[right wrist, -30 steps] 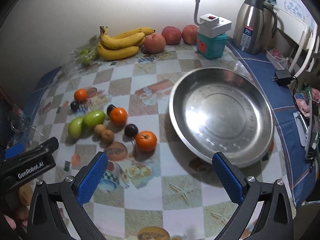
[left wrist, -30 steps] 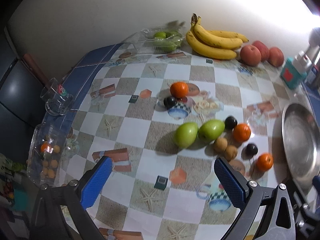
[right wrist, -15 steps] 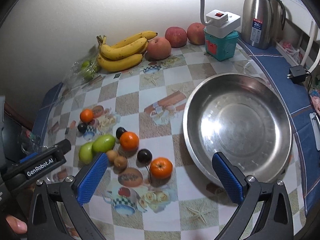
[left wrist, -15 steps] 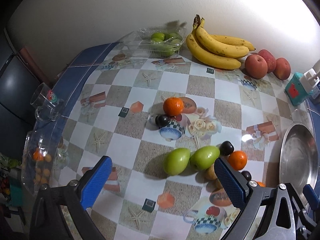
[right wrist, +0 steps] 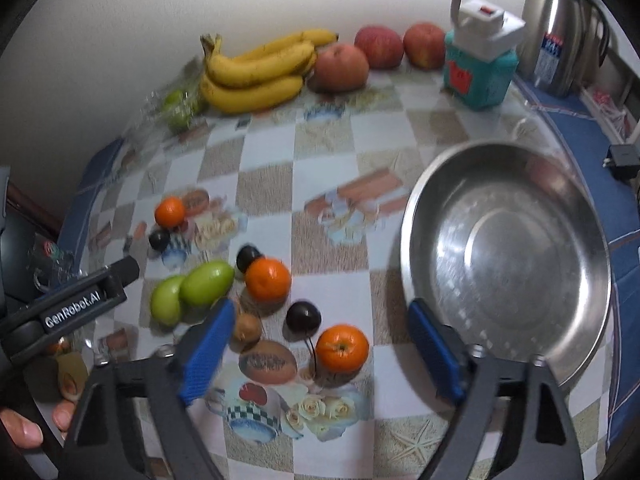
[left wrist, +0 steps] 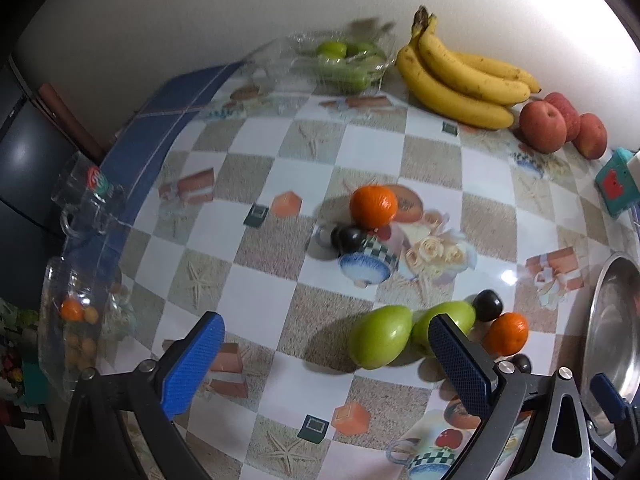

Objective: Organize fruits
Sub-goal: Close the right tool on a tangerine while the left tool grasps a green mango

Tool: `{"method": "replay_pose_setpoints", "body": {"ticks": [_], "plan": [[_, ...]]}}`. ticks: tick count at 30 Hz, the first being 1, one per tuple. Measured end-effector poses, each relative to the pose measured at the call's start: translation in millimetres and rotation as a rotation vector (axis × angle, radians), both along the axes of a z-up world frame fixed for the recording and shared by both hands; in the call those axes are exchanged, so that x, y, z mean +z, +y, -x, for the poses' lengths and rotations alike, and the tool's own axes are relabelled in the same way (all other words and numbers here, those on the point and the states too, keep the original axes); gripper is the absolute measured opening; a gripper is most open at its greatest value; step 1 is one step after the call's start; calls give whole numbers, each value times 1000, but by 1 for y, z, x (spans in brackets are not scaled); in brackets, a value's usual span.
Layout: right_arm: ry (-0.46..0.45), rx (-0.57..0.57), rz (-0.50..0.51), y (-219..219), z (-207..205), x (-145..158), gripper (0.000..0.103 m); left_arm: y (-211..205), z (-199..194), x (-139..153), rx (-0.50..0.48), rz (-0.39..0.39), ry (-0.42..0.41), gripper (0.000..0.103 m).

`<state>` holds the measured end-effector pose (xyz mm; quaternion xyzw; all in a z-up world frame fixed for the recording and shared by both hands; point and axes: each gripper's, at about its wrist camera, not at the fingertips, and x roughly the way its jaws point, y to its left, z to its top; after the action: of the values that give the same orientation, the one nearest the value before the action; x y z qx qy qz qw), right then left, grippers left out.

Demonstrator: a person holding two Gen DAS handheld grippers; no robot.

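Observation:
Loose fruit lies on the checkered tablecloth: two green mangoes point(left wrist: 380, 342) point(right wrist: 206, 284), oranges point(left wrist: 373, 206) point(right wrist: 267, 280) point(right wrist: 342, 349), dark plums point(left wrist: 350, 238) point(right wrist: 303, 317) and small brown fruits point(right wrist: 247, 327). Bananas point(left wrist: 460, 80) point(right wrist: 256, 68) and red apples point(left wrist: 544, 126) point(right wrist: 340, 67) sit by the wall. An empty steel bowl point(right wrist: 506, 258) stands at the right. My left gripper point(left wrist: 326, 364) is open and empty above the table, near the mangoes. My right gripper point(right wrist: 320, 354) is open and empty, with the nearest orange between its fingers' lines.
A clear tray of green fruit point(left wrist: 340, 62) sits at the back left. A teal box with a white adapter point(right wrist: 480, 64) and a steel thermos point(right wrist: 560, 28) stand at the back right. A glass mug point(left wrist: 88, 200) and a clear container point(left wrist: 76, 332) stand at the table's left edge.
Both grippers have moved forward and lower over the table, so the fruit looms larger. The right view has shifted toward the loose fruit. Both jaws stay open.

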<state>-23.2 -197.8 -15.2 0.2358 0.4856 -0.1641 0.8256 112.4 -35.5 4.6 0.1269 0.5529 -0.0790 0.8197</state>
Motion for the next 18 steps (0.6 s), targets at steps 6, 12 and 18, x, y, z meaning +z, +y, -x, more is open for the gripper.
{"method": "replay_pose_setpoints", "body": {"ticks": [6, 12, 18], "plan": [[40, 21, -37, 3, 0, -14, 59, 7, -2, -16, 12, -5, 36, 102], [76, 9, -60, -2, 2, -25, 41, 5, -4, -31, -6, 3, 84, 91], [101, -10, -83, -7, 3, -35, 38, -1, -3, -37, -36, 36, 105, 81]]}}
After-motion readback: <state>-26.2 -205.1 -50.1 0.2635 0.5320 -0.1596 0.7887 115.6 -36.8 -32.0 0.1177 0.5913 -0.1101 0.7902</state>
